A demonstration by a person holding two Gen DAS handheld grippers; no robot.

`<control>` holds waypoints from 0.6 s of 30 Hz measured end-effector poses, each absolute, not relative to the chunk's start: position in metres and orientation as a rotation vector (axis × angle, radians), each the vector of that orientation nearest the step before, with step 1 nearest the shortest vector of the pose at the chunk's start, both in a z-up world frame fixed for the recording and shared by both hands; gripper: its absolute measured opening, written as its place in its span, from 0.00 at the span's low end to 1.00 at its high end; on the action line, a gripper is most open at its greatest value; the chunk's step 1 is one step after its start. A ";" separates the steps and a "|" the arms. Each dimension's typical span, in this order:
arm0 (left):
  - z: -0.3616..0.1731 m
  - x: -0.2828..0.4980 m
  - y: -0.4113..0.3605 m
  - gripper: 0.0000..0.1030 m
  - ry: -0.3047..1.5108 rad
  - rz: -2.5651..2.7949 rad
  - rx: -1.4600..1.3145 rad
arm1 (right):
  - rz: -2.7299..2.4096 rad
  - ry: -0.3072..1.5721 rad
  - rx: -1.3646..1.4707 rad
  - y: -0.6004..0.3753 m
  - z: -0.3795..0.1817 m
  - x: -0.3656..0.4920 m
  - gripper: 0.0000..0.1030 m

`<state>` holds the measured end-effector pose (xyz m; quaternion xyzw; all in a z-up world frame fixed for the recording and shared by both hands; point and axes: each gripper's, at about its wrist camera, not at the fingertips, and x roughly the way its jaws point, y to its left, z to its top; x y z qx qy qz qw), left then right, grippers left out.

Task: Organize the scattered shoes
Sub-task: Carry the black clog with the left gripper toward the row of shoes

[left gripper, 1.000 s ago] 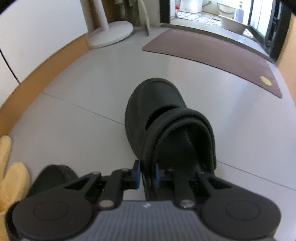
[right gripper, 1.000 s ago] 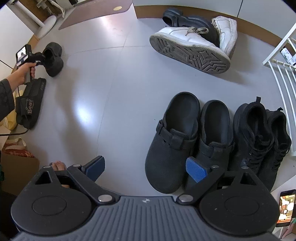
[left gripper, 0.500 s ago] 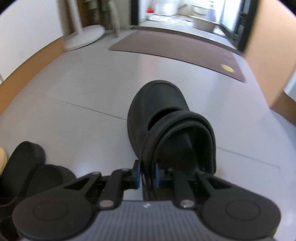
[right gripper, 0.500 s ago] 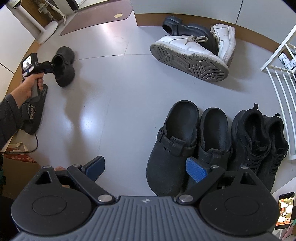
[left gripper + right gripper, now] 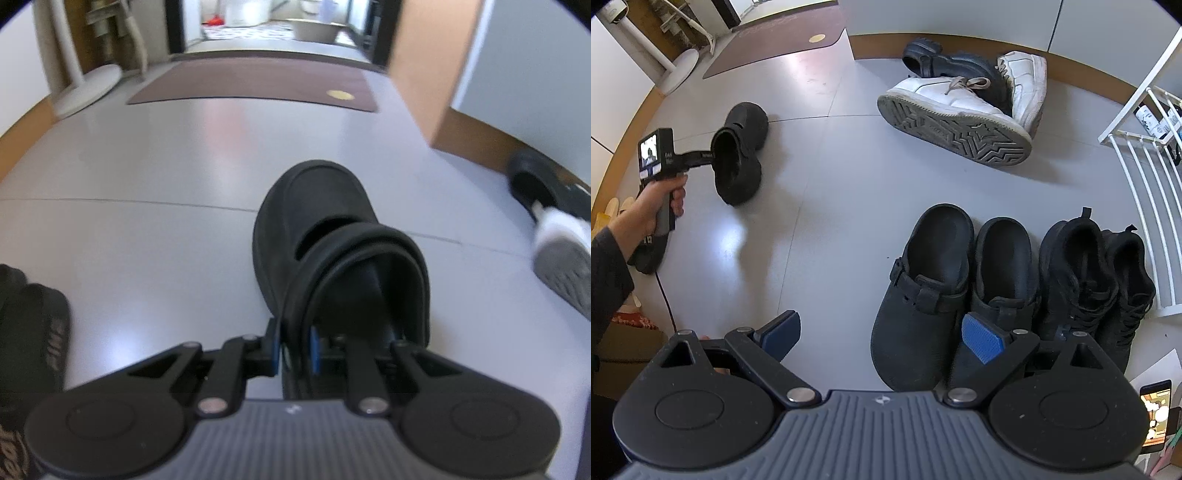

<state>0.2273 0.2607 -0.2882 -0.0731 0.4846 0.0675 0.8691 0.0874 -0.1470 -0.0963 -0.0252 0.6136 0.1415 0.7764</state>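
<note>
My left gripper [image 5: 293, 349] is shut on the heel rim of a chunky black shoe [image 5: 317, 206], which hangs just above the grey floor with its toe pointing away. The right wrist view shows that shoe [image 5: 738, 155] at the left, held by a hand. My right gripper [image 5: 881, 336] stands open with nothing between its blue pads, above a lined-up pair of black clogs [image 5: 923, 288]. A pair of black sneakers [image 5: 1078, 273] sits beside the clogs. Farther back lie a white sneaker [image 5: 953, 118] on its side, another white one [image 5: 1023, 85] and a matching black shoe [image 5: 945, 62].
A black slipper [image 5: 33, 332] lies on the floor at the left. A brown mat [image 5: 258, 85] and a white round stand base [image 5: 88, 88] are ahead. A white rack [image 5: 1145, 166] stands at the right, and a wall corner [image 5: 424, 74] juts out.
My left gripper has carried the black shoe to the right, away from the wall and slipper, and turned toward the white sneakers. The right gripper has barely moved.
</note>
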 end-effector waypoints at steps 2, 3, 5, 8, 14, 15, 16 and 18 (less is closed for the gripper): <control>-0.290 0.221 0.246 0.16 1.024 0.114 -0.157 | 0.300 1.326 -0.053 -0.144 -0.095 0.089 0.95; -0.290 0.218 0.240 0.16 1.025 0.102 -0.147 | 0.297 1.325 -0.054 -0.143 -0.094 0.089 0.95; -0.293 0.214 0.226 0.17 1.029 0.083 -0.151 | 0.287 1.330 -0.068 -0.142 -0.095 0.089 0.95; -0.293 0.201 0.213 0.17 1.050 0.049 -0.167 | 0.274 1.332 -0.075 -0.143 -0.095 0.090 0.95; -0.292 0.172 0.189 0.18 1.096 -0.018 -0.204 | 0.251 1.332 -0.080 -0.148 -0.096 0.089 0.95; -0.292 0.166 0.184 0.18 1.103 -0.025 -0.216 | 0.253 1.331 -0.081 -0.148 -0.097 0.089 0.95; -0.293 0.162 0.180 0.18 1.112 -0.032 -0.225 | 0.254 1.332 -0.083 -0.148 -0.097 0.089 0.95; -0.294 0.157 0.173 0.19 1.129 -0.047 -0.238 | 0.257 1.333 -0.085 -0.147 -0.097 0.089 0.95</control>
